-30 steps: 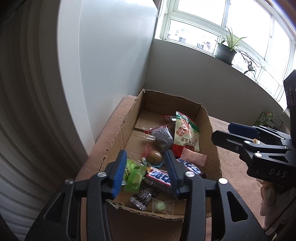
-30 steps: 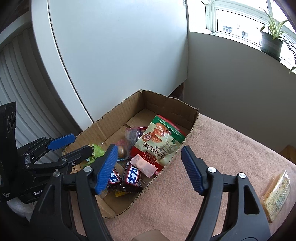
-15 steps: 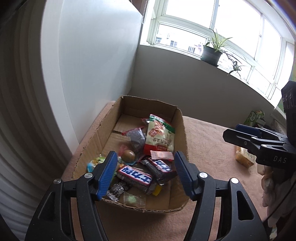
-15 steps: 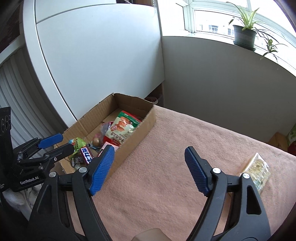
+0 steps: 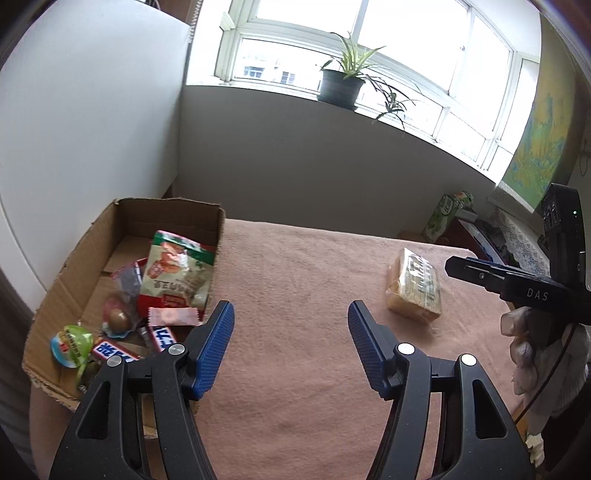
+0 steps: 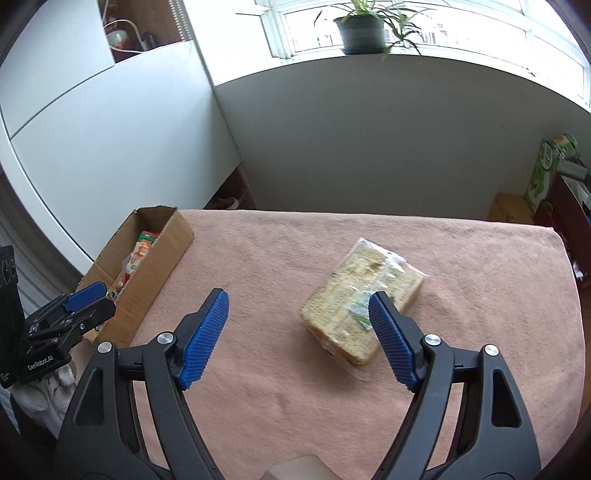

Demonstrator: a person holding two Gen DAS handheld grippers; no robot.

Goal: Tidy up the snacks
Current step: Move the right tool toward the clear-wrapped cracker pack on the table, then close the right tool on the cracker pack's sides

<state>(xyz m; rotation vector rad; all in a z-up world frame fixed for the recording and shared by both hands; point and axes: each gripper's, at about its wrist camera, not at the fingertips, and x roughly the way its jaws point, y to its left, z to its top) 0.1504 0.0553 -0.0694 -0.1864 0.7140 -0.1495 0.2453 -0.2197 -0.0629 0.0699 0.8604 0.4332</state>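
Corrugated cardboard box (image 5: 122, 218), rough torn rim, at left edge of surface (image 5: 295, 266); glossy crinkled snack packets heaped inside. Fuzzy pink cloth covers surface. Left gripper (image 5: 291, 343): ribbed blue pads, jaws released, nothing between. Clear-wrapped rectangular sandwich (image 6: 360, 301) lies flat on cloth, right of box. Right gripper (image 6: 297, 332): jaws spread wide, empty, sandwich just beyond.

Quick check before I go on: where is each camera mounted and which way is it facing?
Left wrist: on the left tongs, open and empty, looking down over the pink cloth, cardboard box at left; a hand holds the right tongs at right.
Right wrist: on the right tongs, open, aimed down at the wrapped bread; left tongs at lower left.
Shared: box, bread, cloth, potted plant.
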